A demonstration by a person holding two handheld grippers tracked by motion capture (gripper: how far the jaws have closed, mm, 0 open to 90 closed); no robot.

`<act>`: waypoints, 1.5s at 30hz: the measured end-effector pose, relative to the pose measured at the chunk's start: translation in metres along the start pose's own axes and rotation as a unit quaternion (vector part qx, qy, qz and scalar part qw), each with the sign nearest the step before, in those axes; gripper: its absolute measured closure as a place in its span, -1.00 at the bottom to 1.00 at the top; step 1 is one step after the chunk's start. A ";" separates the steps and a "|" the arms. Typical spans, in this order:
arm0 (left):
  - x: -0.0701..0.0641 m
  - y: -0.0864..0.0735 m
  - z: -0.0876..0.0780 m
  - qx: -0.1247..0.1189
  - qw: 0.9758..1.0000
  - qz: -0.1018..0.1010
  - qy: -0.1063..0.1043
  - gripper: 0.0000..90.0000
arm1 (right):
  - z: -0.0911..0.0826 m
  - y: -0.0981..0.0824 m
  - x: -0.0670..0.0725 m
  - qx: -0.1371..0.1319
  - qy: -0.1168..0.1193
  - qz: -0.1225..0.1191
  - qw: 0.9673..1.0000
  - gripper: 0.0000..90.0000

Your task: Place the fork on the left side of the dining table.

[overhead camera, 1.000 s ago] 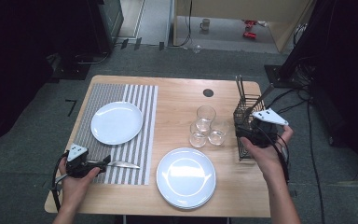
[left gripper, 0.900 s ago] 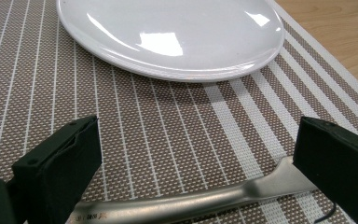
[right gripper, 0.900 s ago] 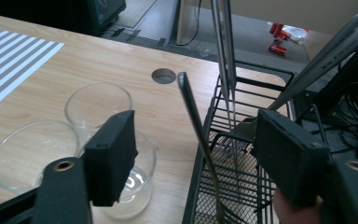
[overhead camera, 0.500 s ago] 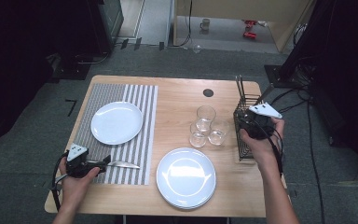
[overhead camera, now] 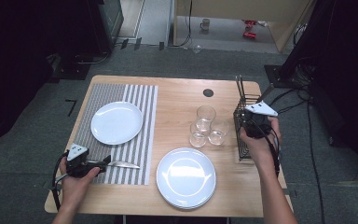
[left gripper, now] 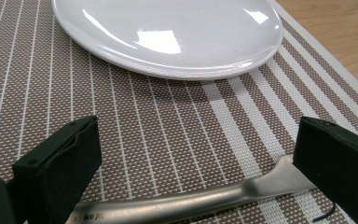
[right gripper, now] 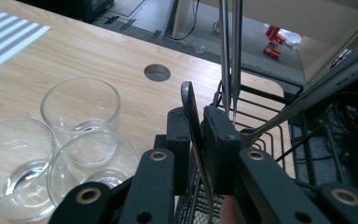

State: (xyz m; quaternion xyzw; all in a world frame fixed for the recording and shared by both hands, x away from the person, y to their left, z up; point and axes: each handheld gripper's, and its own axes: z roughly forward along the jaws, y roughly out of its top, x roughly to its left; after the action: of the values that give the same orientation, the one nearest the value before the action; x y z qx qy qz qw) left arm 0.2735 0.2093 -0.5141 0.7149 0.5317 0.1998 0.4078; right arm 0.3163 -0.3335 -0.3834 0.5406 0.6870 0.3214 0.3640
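Right gripper (right gripper: 196, 135) has just closed its jaws on a utensil handle (right gripper: 189, 105) in the wire basket (overhead camera: 240, 126) at the table's right edge. Left gripper (left gripper: 191, 163) jaws apart, a knife (left gripper: 182, 203) lying between them on the placemat (left gripper: 158, 126) near the front-left corner.

Open wooden tabletop (overhead camera: 177, 100) is left at the table's twelve o'clock, between the striped placemat (overhead camera: 140, 140) and the wire basket (overhead camera: 242, 135). The middle is blocked by three glasses (overhead camera: 206, 126) set touching one another, just beside the basket at its nine o'clock. At six o'clock the near edge is taken by stacked plates (overhead camera: 186, 177).
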 end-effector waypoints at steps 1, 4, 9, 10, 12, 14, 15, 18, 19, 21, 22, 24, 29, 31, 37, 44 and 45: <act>0.000 0.000 0.000 0.000 1.000 0.000 0.000 -0.97 | 0.000 0.000 0.000 0.000 0.000 0.000 1.000 0.82; 0.000 0.000 0.000 0.000 1.000 -0.001 0.000 -0.97 | -0.002 -0.001 -0.001 -0.008 -0.011 -0.004 1.000 0.87; 0.000 0.000 0.000 0.001 1.000 0.000 0.001 -0.97 | -0.007 -0.004 -0.003 -0.021 -0.028 -0.002 0.999 0.91; 0.000 0.000 0.000 0.001 1.000 0.000 0.000 -0.97 | -0.009 -0.004 -0.004 -0.026 -0.036 0.000 0.999 0.92; 0.000 0.000 0.000 0.001 1.000 0.000 0.000 -0.97 | -0.014 -0.005 -0.009 -0.041 -0.041 0.014 0.998 0.95; 0.000 0.000 0.000 0.001 1.000 0.001 0.001 -0.97 | -0.019 -0.006 -0.013 -0.051 -0.034 0.032 0.998 0.95; 0.000 0.000 0.000 0.001 1.000 0.001 0.001 -0.97 | -0.023 -0.007 -0.017 -0.057 -0.025 0.047 0.997 0.95; -0.001 0.000 0.000 0.001 1.000 0.002 0.001 -0.97 | -0.029 -0.010 -0.020 -0.064 -0.021 0.059 0.996 0.95; -0.001 0.000 0.000 0.001 1.000 0.002 0.001 -0.97 | -0.029 -0.010 -0.020 -0.064 -0.021 0.059 0.996 0.95; -0.001 0.000 0.000 0.001 1.000 0.002 0.002 -0.97 | -0.035 -0.015 -0.023 -0.070 -0.009 0.082 0.994 0.95; -0.001 0.000 0.000 0.001 1.000 0.002 0.002 -0.97 | -0.038 -0.017 -0.025 -0.073 -0.008 0.088 0.993 0.95; -0.001 0.000 0.000 0.001 1.000 0.002 0.002 -0.97 | -0.043 -0.021 -0.027 -0.079 -0.006 0.098 0.992 0.95; -0.001 0.000 0.000 0.001 1.000 0.002 0.002 -0.97 | -0.055 -0.029 -0.029 -0.084 -0.007 0.099 0.991 0.95; -0.001 0.000 0.000 0.001 1.000 0.003 0.002 -0.97 | -0.061 -0.033 -0.029 -0.088 -0.008 0.096 0.992 0.95; -0.001 0.000 0.000 0.000 1.000 0.002 0.003 -0.97 | -0.065 -0.042 -0.020 -0.092 0.002 0.081 0.992 0.94; 0.000 0.000 0.000 0.001 1.000 0.000 0.003 -0.97 | -0.063 -0.048 -0.002 -0.100 0.019 0.047 0.994 0.86; 0.000 0.000 0.000 0.001 1.000 0.000 0.002 -0.97 | -0.062 -0.049 0.000 -0.100 0.023 0.045 0.994 0.85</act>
State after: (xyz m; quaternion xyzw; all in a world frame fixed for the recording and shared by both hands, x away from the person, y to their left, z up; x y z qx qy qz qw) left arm 0.2735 0.2091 -0.5141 0.7148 0.5331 0.2003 0.4058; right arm 0.2387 -0.3463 -0.3918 0.5244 0.6348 0.4163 0.3856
